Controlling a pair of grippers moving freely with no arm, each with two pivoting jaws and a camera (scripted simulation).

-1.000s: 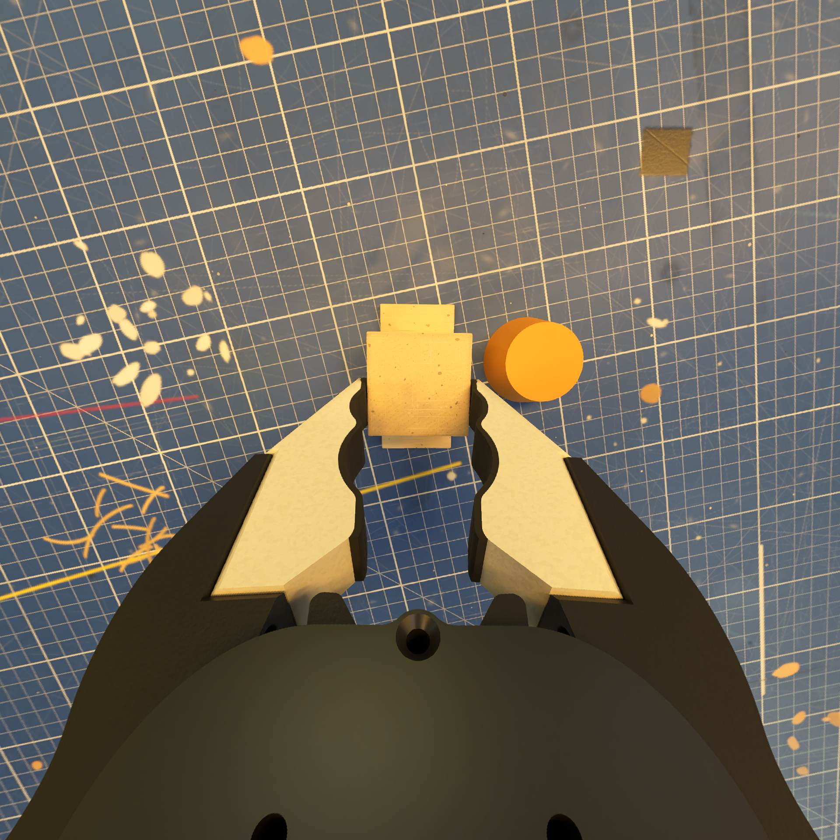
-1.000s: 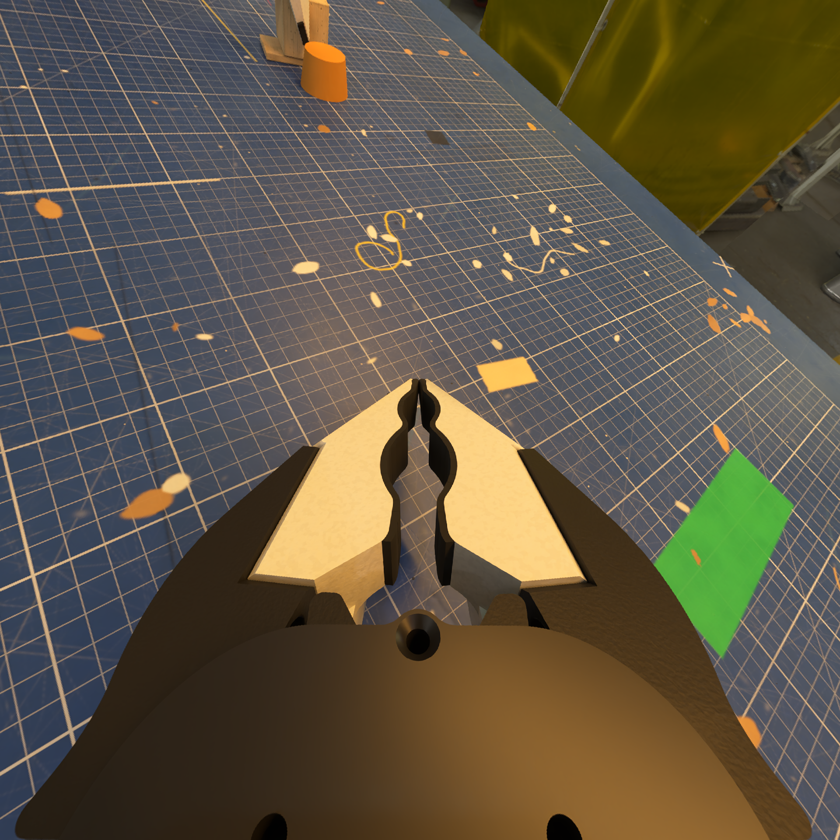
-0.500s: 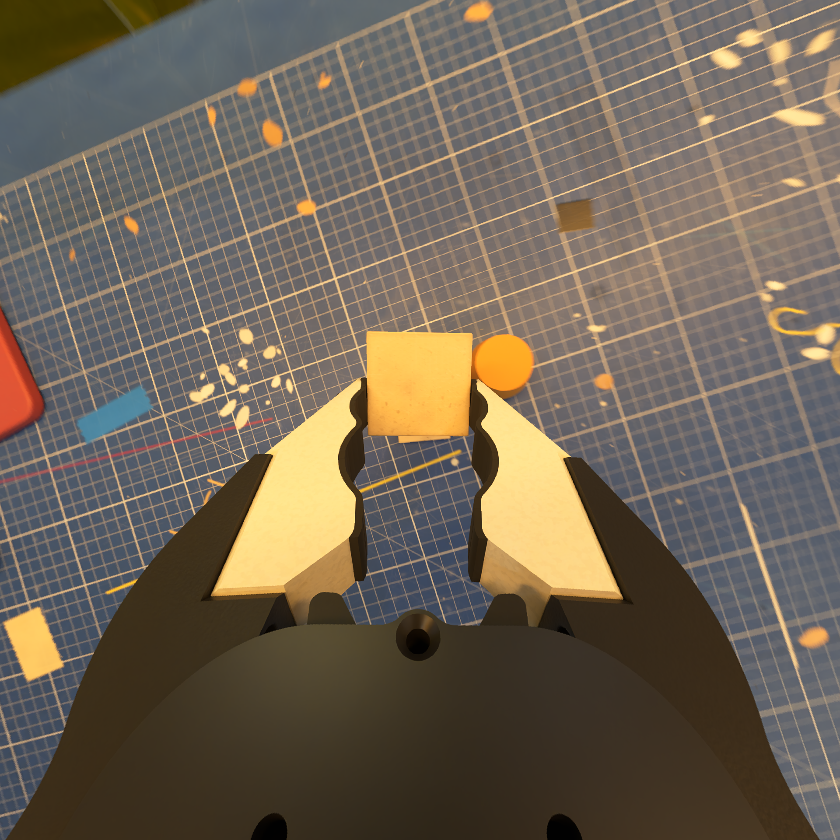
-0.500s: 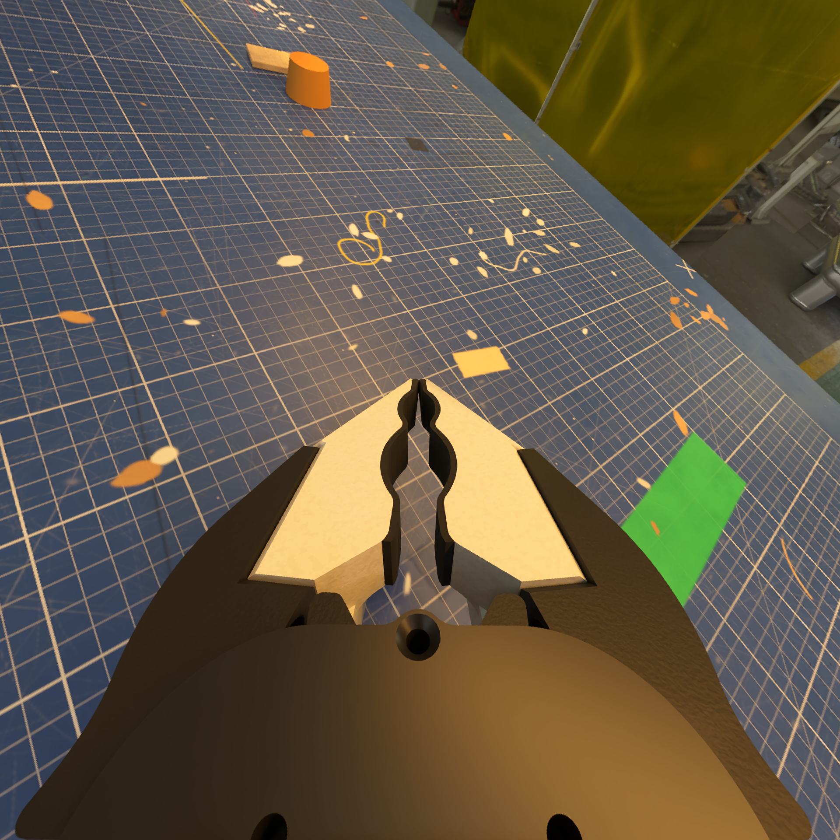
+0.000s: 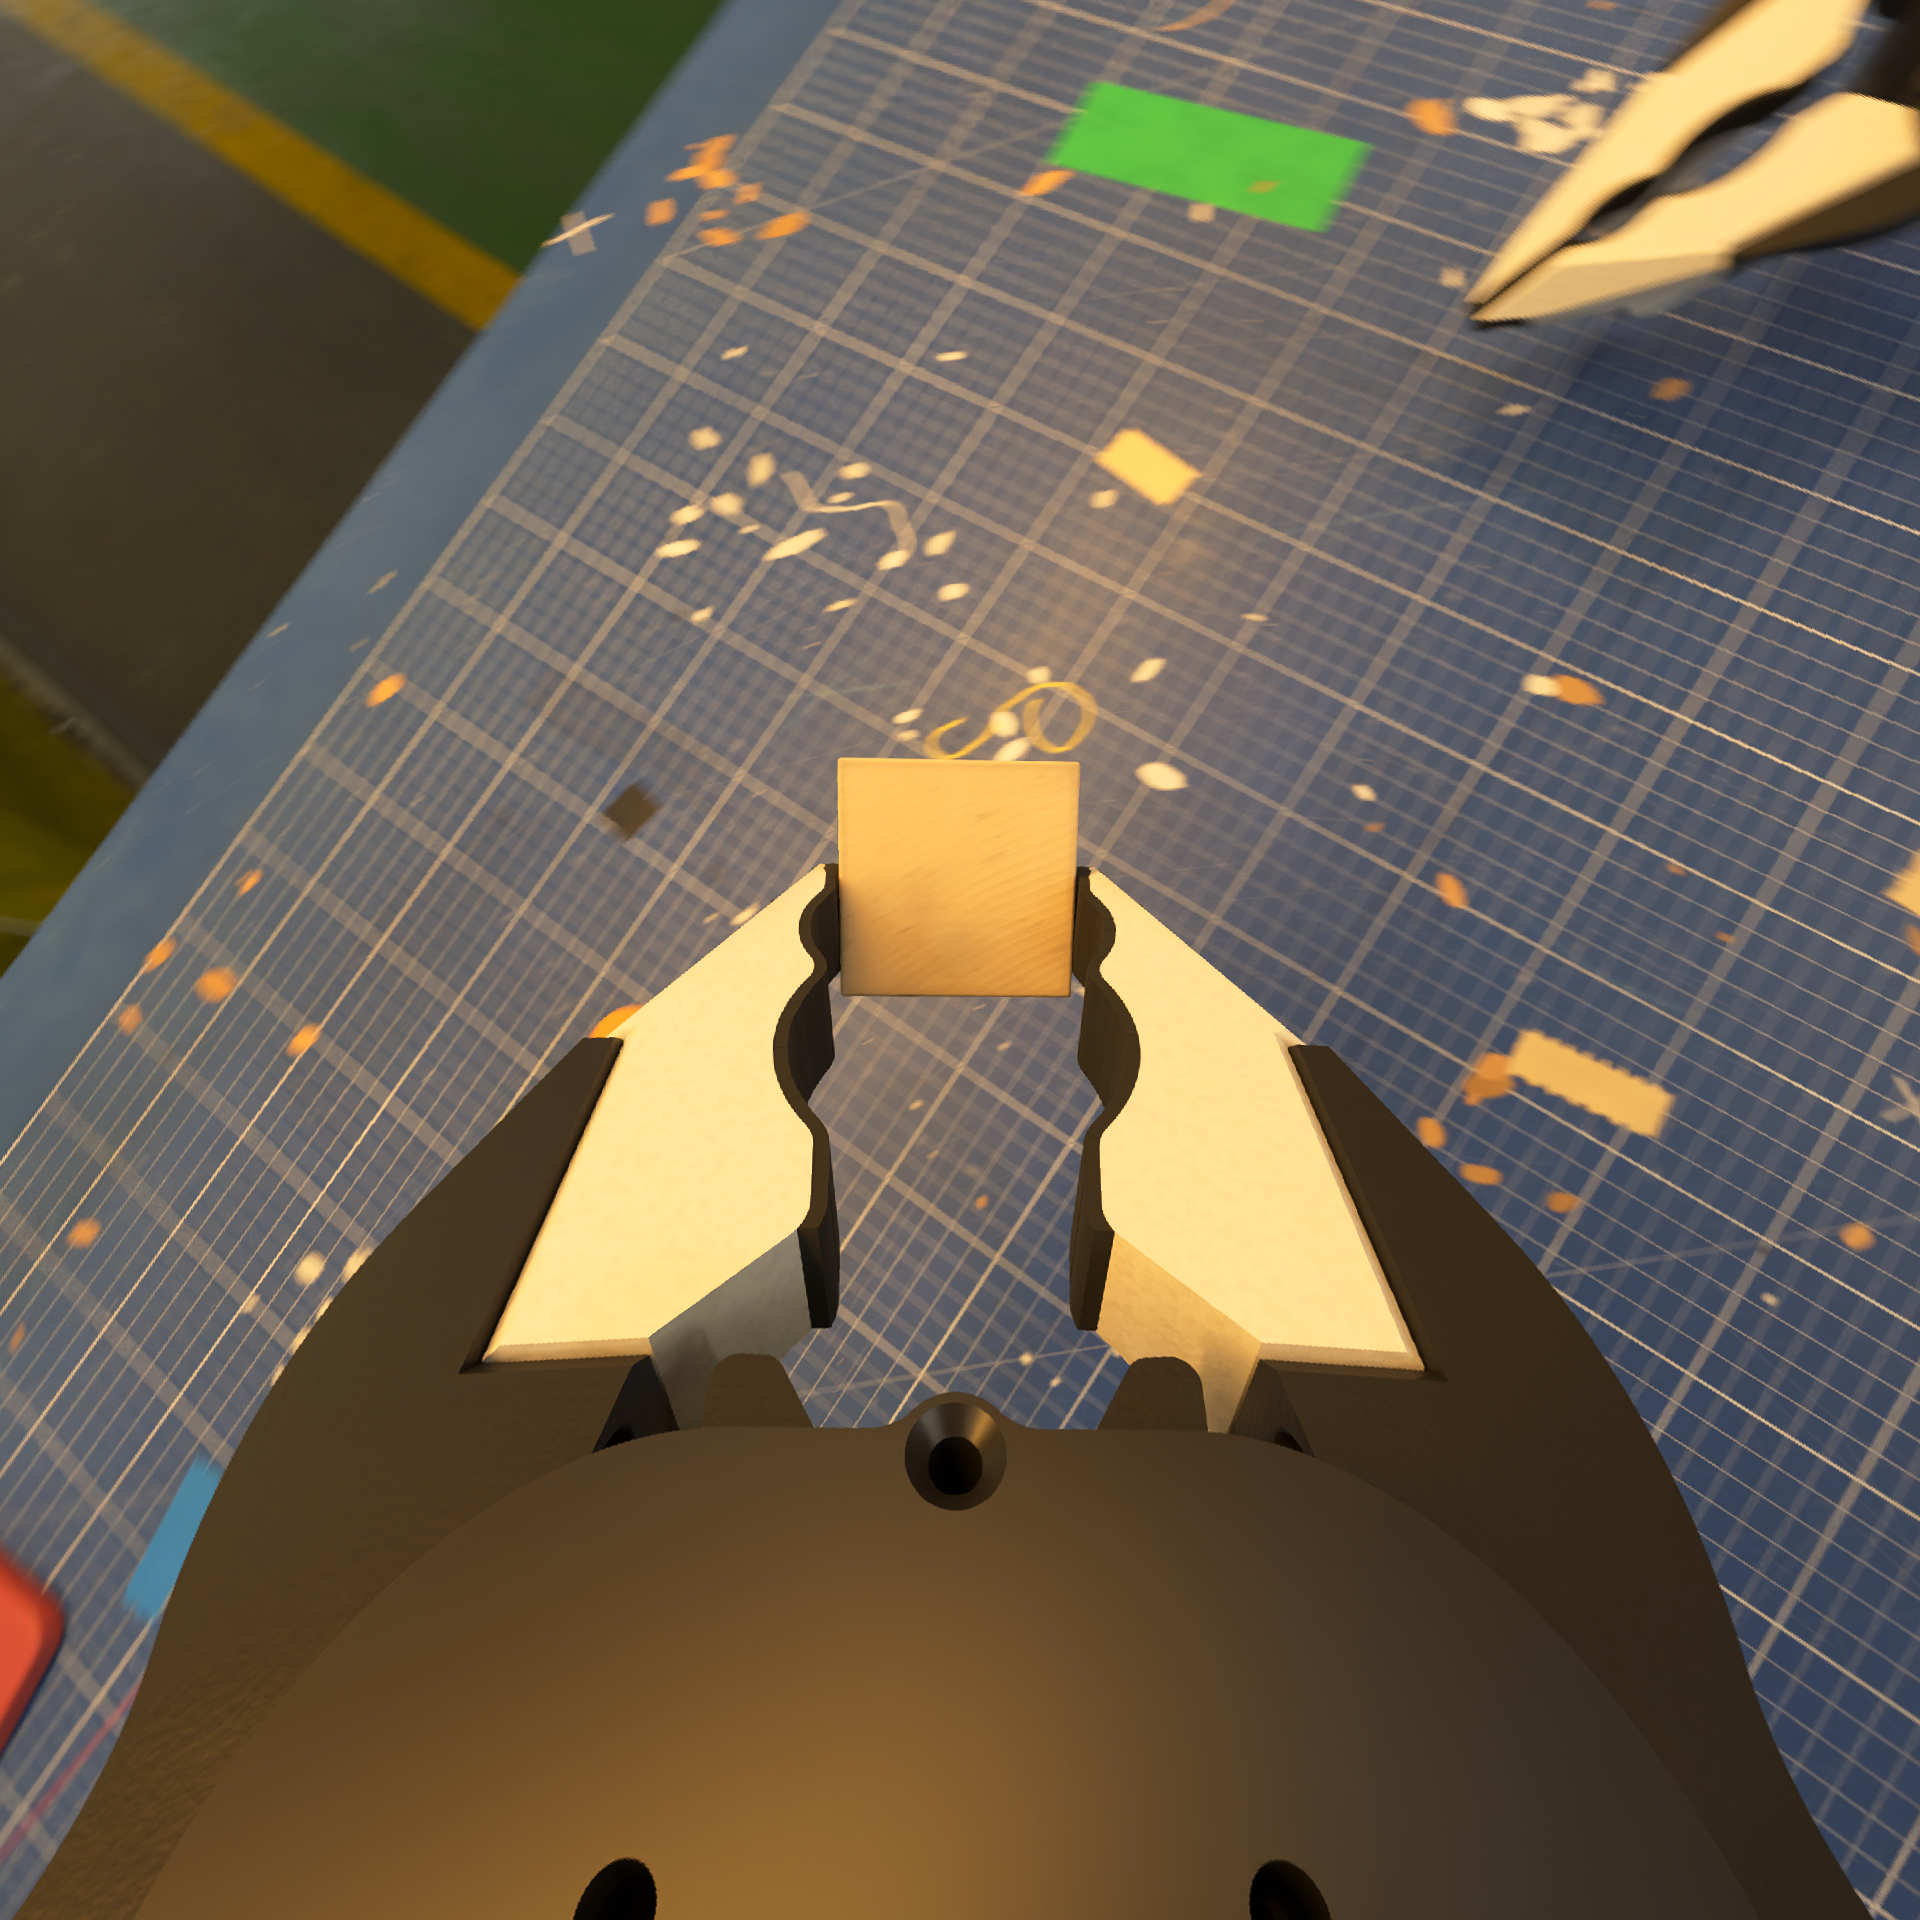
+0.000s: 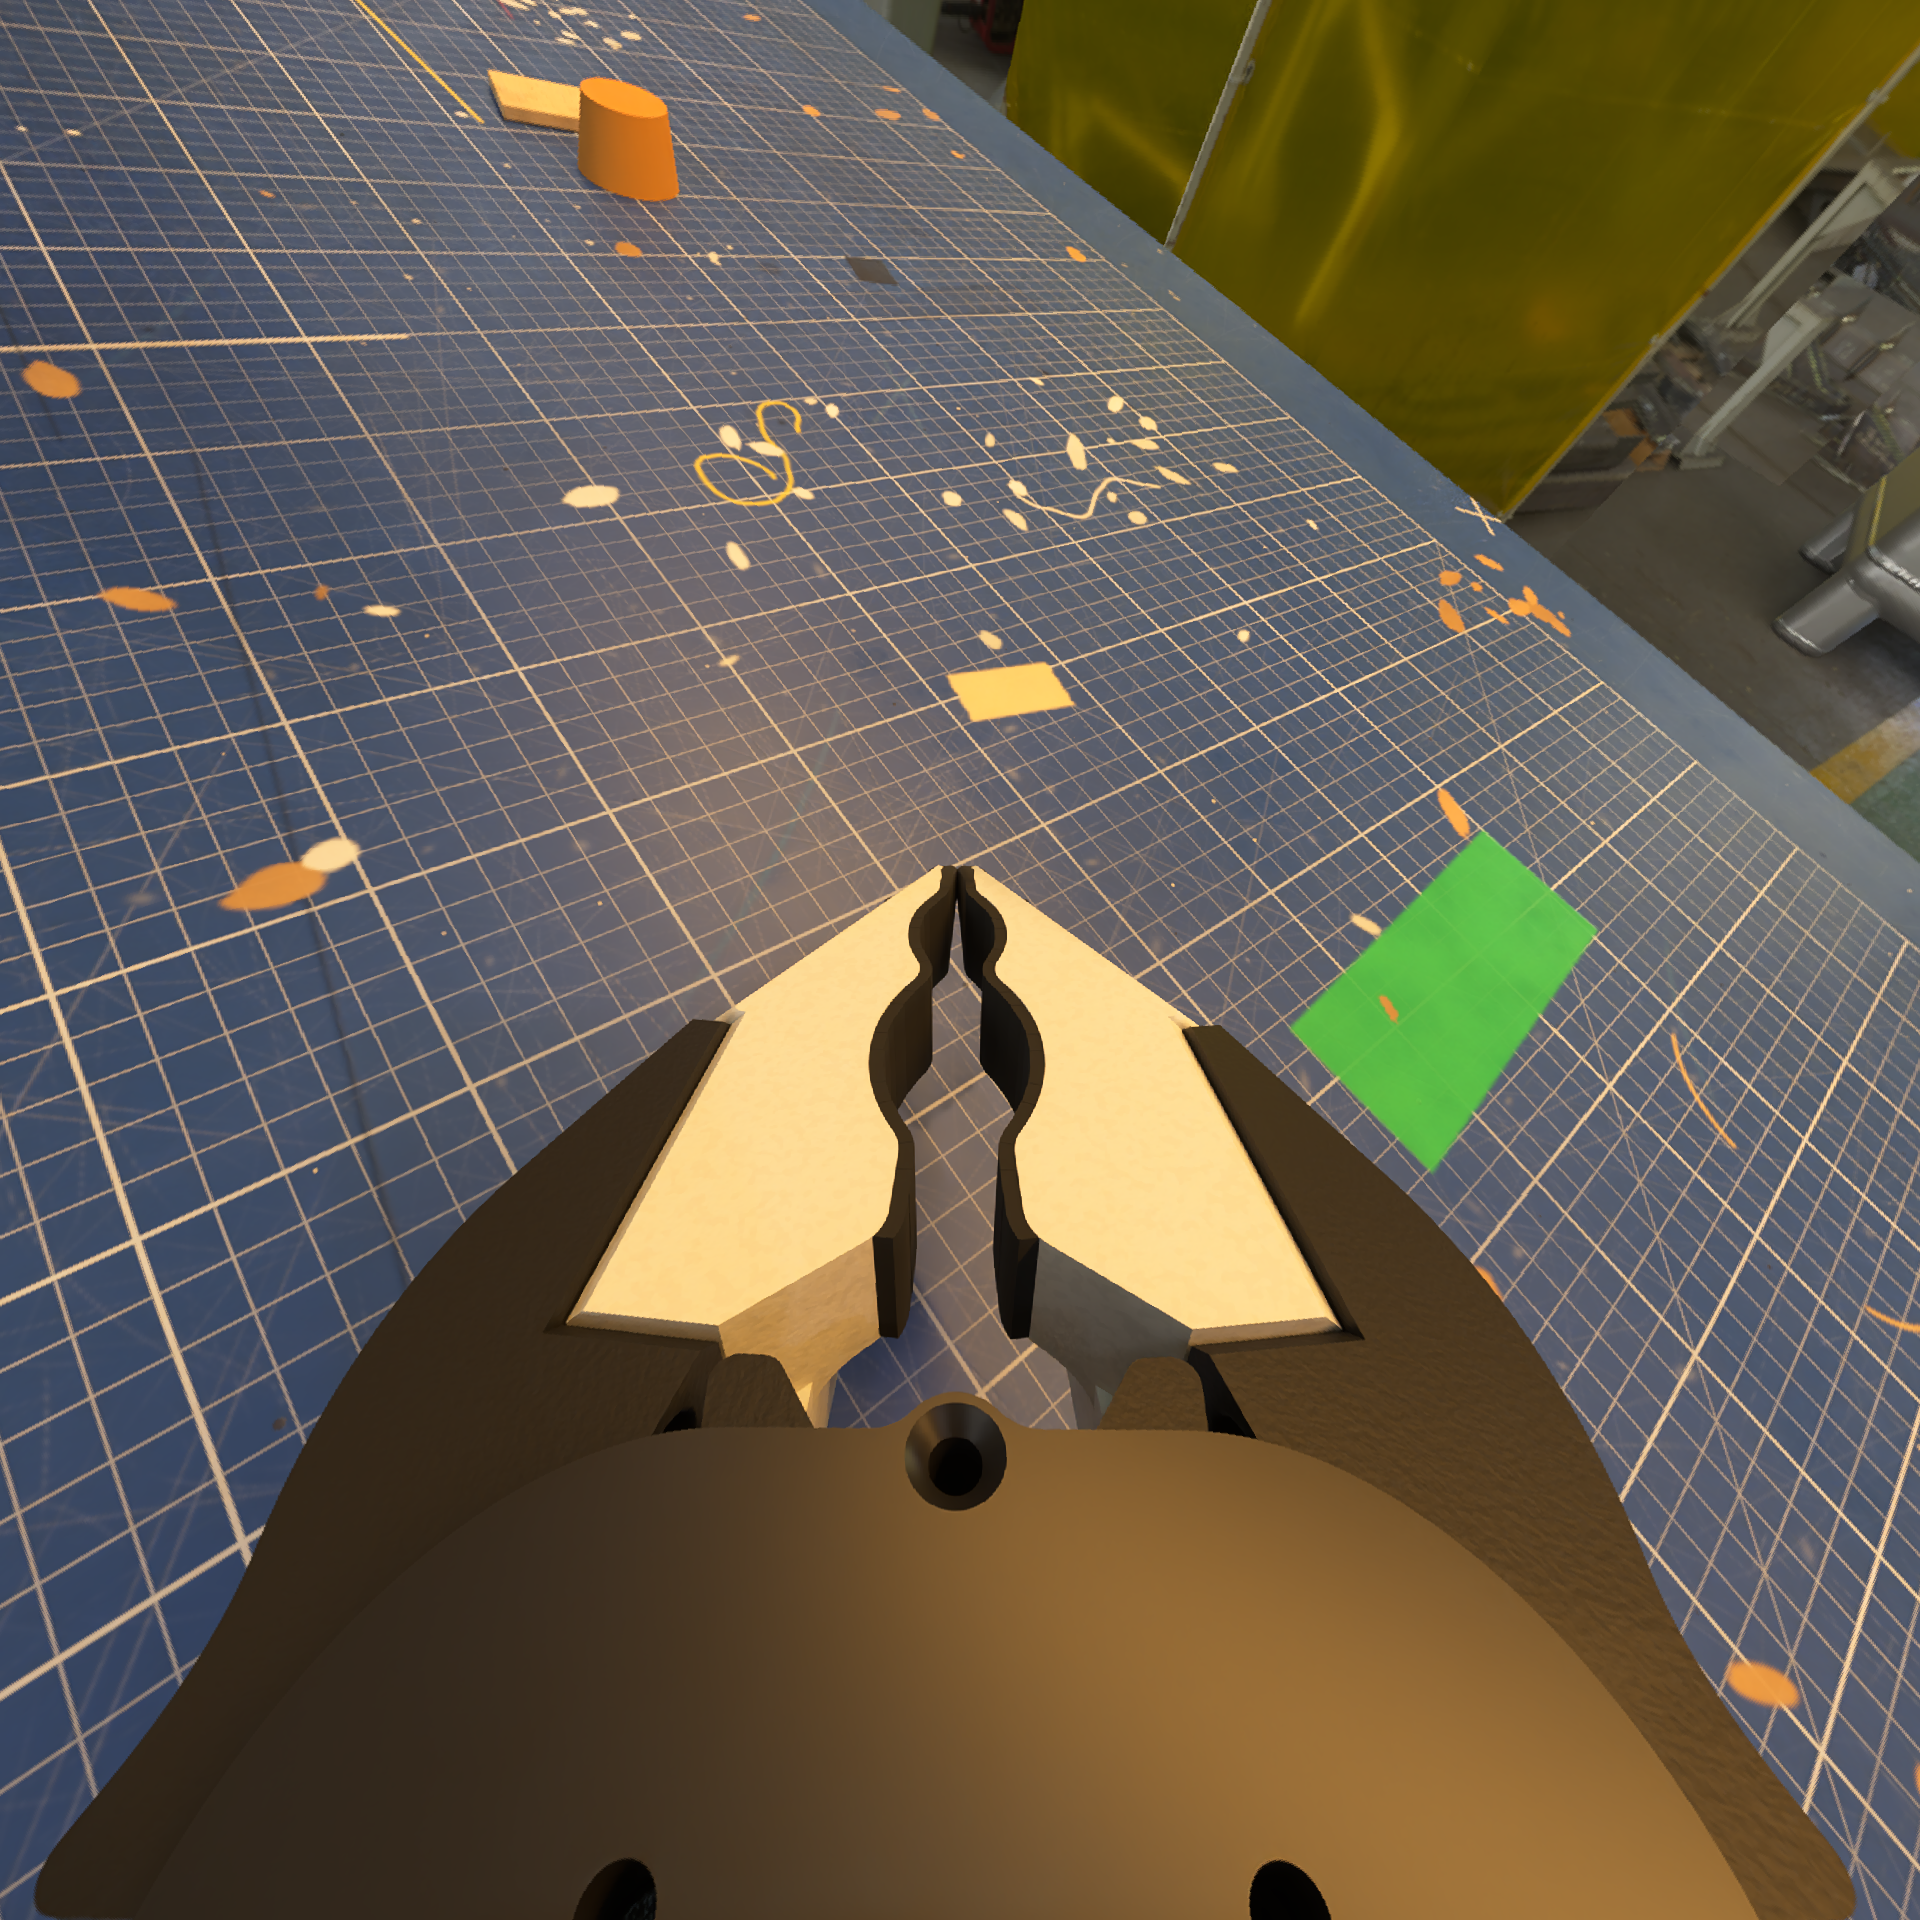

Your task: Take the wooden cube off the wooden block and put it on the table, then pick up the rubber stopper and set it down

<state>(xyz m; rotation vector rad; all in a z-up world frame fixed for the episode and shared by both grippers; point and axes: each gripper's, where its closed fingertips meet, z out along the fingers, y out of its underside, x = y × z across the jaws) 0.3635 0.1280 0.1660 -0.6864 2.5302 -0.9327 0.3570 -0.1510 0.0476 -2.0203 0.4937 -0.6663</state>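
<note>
Left gripper (image 5: 954,883) pinches the wooden cube (image 5: 956,878) above open table (image 5: 1351,831); right gripper (image 6: 954,878) pressed together.

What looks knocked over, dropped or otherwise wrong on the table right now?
Nothing stands out. The left tongs hold the wooden cube squarely; the rubber stopper stands upright beside the flat wooden block.

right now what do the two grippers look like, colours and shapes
Both look alike. The left gripper has a rounded dark brown body with a small round socket at its front and two holes near the bottom edge. Two dark prongs carry flat cream wedge-shaped fingers that taper to points, with black wavy inner edges. The right gripper shows the same build. No cables or markings are visible.
</note>
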